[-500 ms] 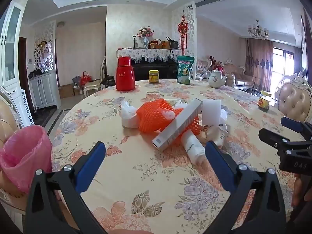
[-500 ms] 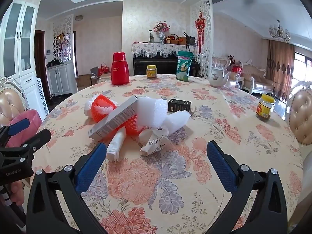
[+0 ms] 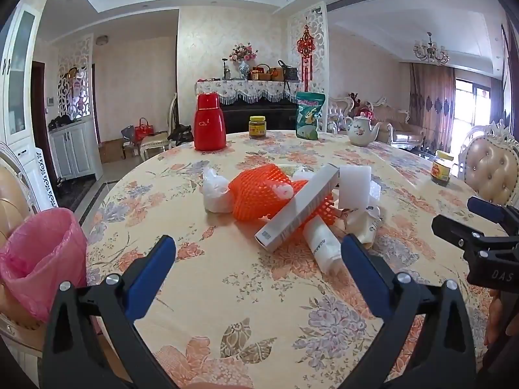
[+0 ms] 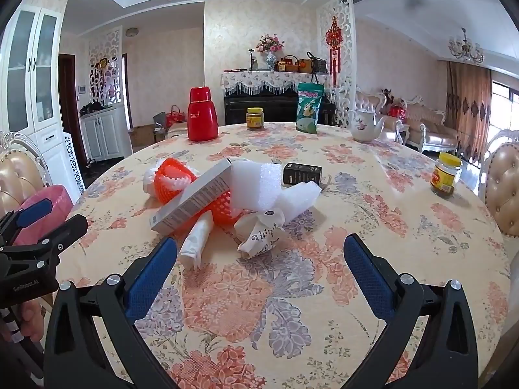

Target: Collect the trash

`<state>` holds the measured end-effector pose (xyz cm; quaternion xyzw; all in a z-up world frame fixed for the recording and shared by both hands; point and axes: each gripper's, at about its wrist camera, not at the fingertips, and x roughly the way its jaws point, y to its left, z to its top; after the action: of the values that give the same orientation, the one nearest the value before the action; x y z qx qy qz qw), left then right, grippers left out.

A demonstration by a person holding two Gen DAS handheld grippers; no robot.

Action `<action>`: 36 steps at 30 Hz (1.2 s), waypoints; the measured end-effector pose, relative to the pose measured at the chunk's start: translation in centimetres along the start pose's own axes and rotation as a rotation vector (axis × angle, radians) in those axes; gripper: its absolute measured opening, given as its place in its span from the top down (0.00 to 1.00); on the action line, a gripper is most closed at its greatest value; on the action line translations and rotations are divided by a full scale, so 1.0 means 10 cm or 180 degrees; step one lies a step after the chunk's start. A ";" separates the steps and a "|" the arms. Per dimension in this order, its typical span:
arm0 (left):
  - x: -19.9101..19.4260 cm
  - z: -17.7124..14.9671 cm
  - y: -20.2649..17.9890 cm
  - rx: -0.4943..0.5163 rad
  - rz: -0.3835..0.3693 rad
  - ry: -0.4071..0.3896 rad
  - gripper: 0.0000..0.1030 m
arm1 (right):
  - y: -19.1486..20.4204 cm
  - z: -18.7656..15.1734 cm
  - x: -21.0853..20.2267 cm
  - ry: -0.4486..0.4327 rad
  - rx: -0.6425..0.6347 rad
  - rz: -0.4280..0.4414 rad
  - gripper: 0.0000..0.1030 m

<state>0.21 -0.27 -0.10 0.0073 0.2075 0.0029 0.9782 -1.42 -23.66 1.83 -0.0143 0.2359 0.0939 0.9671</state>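
Trash awaits us mid-surface: a grey carton (image 3: 300,209) propped on orange foam netting (image 3: 259,194), white foam sheet (image 4: 256,183) and crumpled paper (image 4: 261,233) alongside. Both our grippers, left (image 3: 258,259) and right (image 4: 259,259), hover nearby, jaws wide apart and empty.

Table (image 4: 405,243) is covered in a cream cloth printed with pink and lilac flowers. Mesh sleeve (image 3: 259,194) is done in bright orange, flask (image 3: 209,126) in red, bin liner (image 3: 42,253) in pink.
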 end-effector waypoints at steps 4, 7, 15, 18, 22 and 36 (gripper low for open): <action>0.00 0.01 0.05 -0.0017 -0.0010 0.0015 0.04 | -0.01 0.00 0.01 0.0003 0.0020 0.0018 0.06; 0.00 0.01 0.04 -0.0015 -0.0008 0.0014 0.04 | 0.00 0.00 0.01 -0.0002 0.0020 0.0024 0.06; 0.00 0.01 0.06 -0.0016 -0.0017 0.0014 0.04 | 0.00 0.01 0.02 0.0013 0.0038 0.0047 0.06; 0.00 0.01 0.05 -0.0004 -0.0025 0.0011 0.04 | -0.01 0.01 0.03 0.0016 0.0057 0.0071 0.06; 0.00 0.01 0.04 0.0012 -0.0028 0.0017 0.04 | -0.01 0.01 0.03 0.0015 0.0057 0.0081 0.06; 0.00 0.01 0.03 0.0023 -0.0026 0.0021 0.04 | -0.02 0.01 0.02 0.0017 0.0079 0.0105 0.06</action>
<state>0.23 0.00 0.04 0.0100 0.2108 -0.0019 0.9775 -1.11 -23.83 1.84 0.0014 0.2398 0.1068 0.9649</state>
